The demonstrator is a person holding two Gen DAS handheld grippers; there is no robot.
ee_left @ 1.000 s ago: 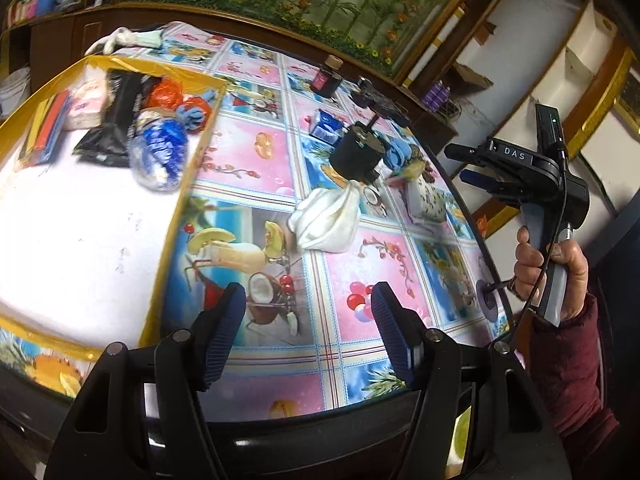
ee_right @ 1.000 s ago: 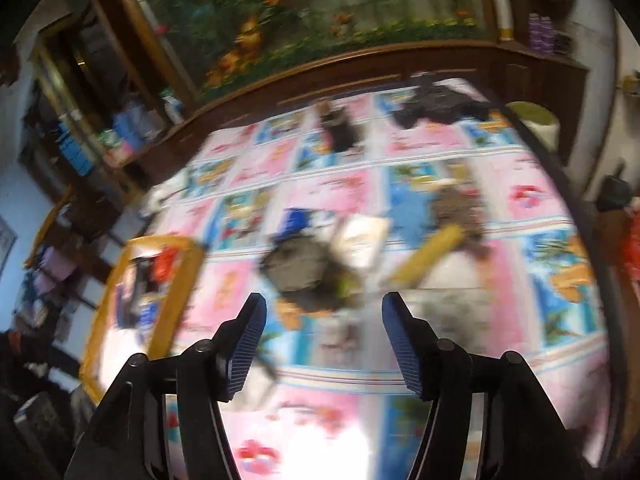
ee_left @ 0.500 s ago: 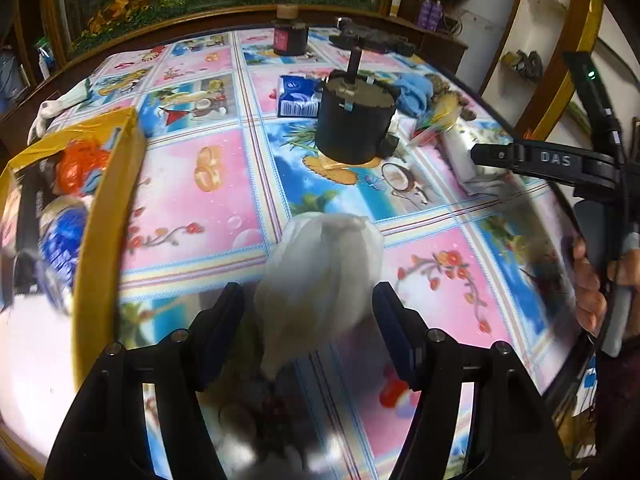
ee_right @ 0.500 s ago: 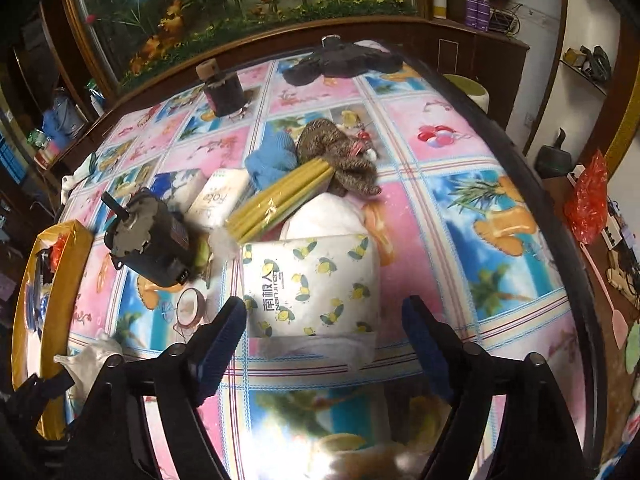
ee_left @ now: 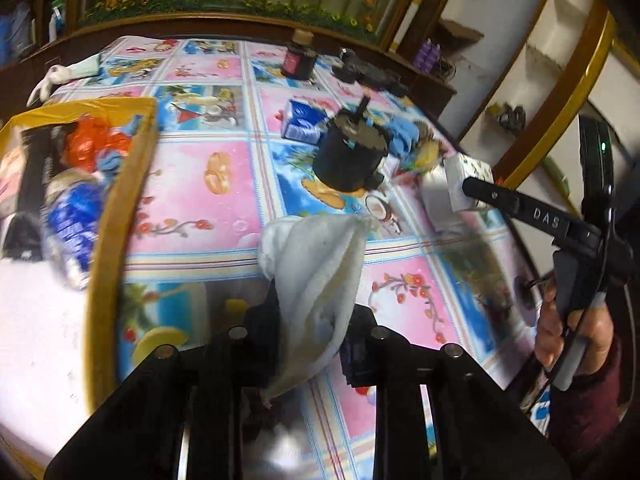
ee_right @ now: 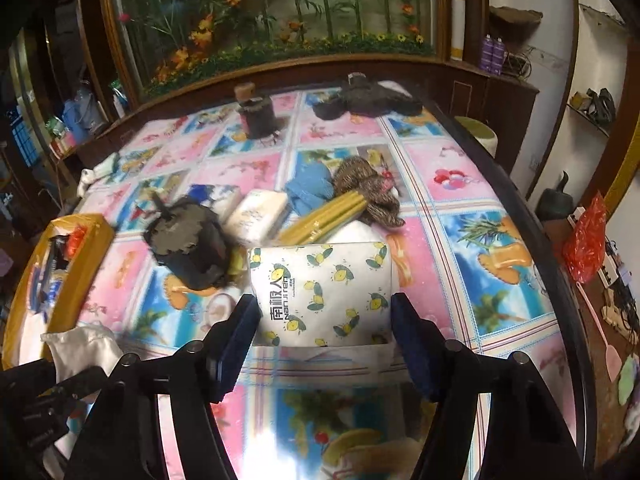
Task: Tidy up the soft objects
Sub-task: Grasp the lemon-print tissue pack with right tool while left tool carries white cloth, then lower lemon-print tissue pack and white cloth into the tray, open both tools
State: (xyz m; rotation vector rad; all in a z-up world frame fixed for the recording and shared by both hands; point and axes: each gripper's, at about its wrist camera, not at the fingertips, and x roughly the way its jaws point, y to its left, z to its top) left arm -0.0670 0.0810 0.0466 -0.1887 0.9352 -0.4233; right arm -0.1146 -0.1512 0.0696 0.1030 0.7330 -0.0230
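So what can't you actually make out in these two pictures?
- Left wrist view: the lower end of the white cloth is hidden between the closed left gripper fingers.
- Left wrist view: the contents of the yellow tray are blurred, partly cut off by the left edge.
- Right wrist view: the tissue pack sits between the right gripper fingers; whether the pads press it is unclear.
- Right wrist view: the black pot is smeared.

A table (ee_right: pixel 472 208) under a bright picture-tile cloth carries a yellow tray (ee_left: pixel 120 200) at one side. On the cloth sit a black pot (ee_left: pixel 348 160), tissue pack (ee_right: pixel 324 292), blue box (ee_left: pixel 300 122), yellow bundle (ee_right: pixel 328 216) and dark jar (ee_right: pixel 256 114).
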